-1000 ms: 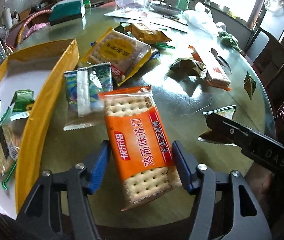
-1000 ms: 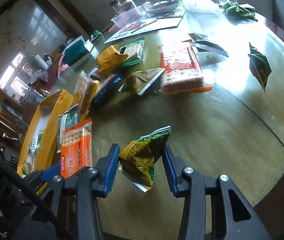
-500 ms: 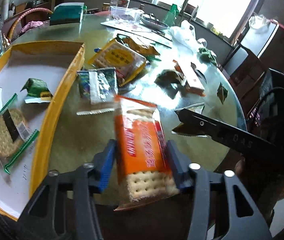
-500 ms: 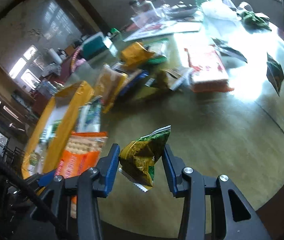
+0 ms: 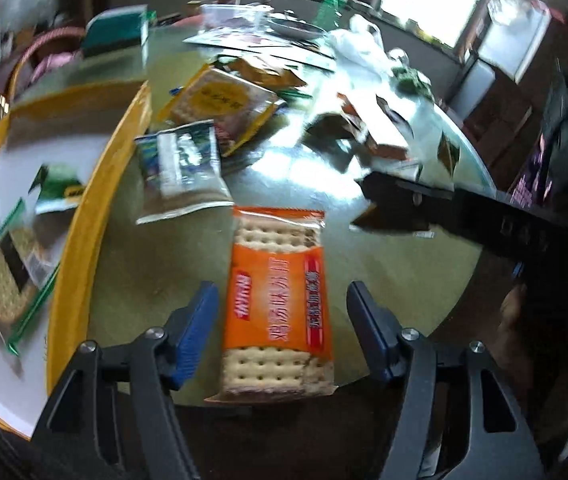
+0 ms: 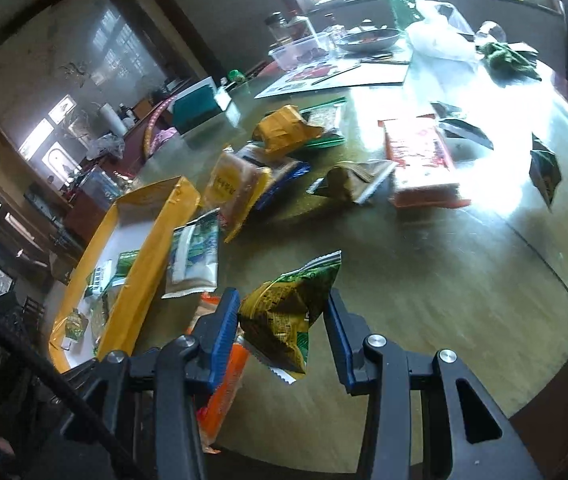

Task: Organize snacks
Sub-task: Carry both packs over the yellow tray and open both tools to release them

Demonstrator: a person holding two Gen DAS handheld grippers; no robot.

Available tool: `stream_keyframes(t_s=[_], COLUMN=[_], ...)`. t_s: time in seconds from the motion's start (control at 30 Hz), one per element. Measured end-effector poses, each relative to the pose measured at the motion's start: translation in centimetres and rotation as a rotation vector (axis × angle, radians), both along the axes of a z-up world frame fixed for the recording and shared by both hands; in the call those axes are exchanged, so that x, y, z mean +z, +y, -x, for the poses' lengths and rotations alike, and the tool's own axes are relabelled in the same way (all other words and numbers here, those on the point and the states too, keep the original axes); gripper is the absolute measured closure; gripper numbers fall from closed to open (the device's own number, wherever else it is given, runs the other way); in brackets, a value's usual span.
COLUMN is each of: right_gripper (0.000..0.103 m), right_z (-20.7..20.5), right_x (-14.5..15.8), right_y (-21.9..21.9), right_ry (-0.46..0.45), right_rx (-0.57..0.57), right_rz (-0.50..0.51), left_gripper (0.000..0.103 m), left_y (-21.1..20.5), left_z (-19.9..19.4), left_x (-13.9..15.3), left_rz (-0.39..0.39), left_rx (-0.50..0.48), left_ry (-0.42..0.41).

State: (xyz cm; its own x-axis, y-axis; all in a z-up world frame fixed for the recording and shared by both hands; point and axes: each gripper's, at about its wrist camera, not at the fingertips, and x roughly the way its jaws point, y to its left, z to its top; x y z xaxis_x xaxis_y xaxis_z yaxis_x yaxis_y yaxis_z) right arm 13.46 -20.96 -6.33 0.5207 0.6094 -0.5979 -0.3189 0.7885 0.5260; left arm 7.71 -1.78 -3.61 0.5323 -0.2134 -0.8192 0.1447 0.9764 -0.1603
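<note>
An orange cracker pack point(image 5: 280, 248) lies near the table's front edge, between the fingers of my left gripper point(image 5: 280, 296). The jaws are opening, and a gap shows on each side of the pack. My right gripper point(image 6: 281, 298) is shut on a green-and-yellow snack packet point(image 6: 284, 320), held above the table. In the left wrist view its black finger point(image 5: 444, 208) reaches in from the right. A yellow-rimmed tray point(image 5: 84, 240) lies to the left, with a round cracker pack point(image 5: 8, 280) and a small green packet point(image 5: 60, 184) in it.
Loose snacks lie mid-table: a blue-green packet point(image 5: 180, 168) beside the tray, a yellow cracker pack point(image 5: 224, 104), a red pack point(image 6: 420, 160) and a small green packet point(image 6: 544, 172). At the far side are a bowl, a plastic box and papers. The table's round edge point(image 6: 564, 360) curves close on the right.
The left jaws closed on the orange pack half a second ago and have since spread apart, with the pack loose between them. The right gripper still holds its packet.
</note>
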Motion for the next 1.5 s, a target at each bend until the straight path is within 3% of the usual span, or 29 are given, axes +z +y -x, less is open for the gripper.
stream_keyframes(t_s=[0.07, 0.13, 0.23, 0.4, 0.6, 0.73, 0.87, 0.97, 1.13, 1.37, 1.5], right_gripper=[0.061, 0.061, 0.061, 0.061, 0.061, 0.061, 0.061, 0.061, 0.061, 0.061, 0.06], right_z=[0.0, 0.1, 0.0, 0.0, 0.3, -0.4, -2.2, -4.1, -6.9, -9.0, -8.5], right_x=[-0.1, -0.2, -0.3, 0.1, 3.0, 5.1, 7.0, 7.6, 6.7, 3.9, 3.4], right_y=[-0.5, -0.9, -1.1, -0.8, 2.2, 5.8, 10.4, 13.6, 18.8, 23.1, 23.9], right_ry=[0.005, 0.006, 0.008, 0.0, -0.064, -0.096, -0.114, -0.099, -0.066, -0.005, -0.036], right_rx=[-0.008, -0.019, -0.018, 0.003, 0.101, 0.189, 0.275, 0.306, 0.331, 0.342, 0.329], right_rz=[-0.007, -0.009, -0.014, -0.042, -0.097, -0.109, -0.115, -0.106, -0.06, 0.009, 0.072], left_gripper=[0.036, 0.046, 0.047, 0.047, 0.047, 0.047, 0.047, 0.047, 0.047, 0.047, 0.047], left_y=[-0.8, -0.7, 0.0, 2.1, 8.4, 13.3, 18.2, 21.3, 25.3, 25.7, 26.0], left_z=[-0.2, -0.4, -0.5, 0.5, 1.8, 2.1, 0.5, -1.6, -4.6, -6.6, -7.5], left_x=[-0.8, -1.3, -1.3, 0.8, 5.6, 8.6, 9.4, 8.5, 5.3, 3.2, 2.1], left_rz=[-0.06, -0.078, -0.056, 0.077, 0.256, 0.223, 0.171, 0.137, 0.15, 0.097, 0.087], left_rx=[0.001, 0.018, 0.038, 0.046, 0.144, 0.258, 0.373, 0.414, 0.461, 0.454, 0.457], left_ry=[0.013, 0.017, 0.004, -0.049, -0.12, -0.223, -0.254, -0.238, -0.145, -0.058, -0.013])
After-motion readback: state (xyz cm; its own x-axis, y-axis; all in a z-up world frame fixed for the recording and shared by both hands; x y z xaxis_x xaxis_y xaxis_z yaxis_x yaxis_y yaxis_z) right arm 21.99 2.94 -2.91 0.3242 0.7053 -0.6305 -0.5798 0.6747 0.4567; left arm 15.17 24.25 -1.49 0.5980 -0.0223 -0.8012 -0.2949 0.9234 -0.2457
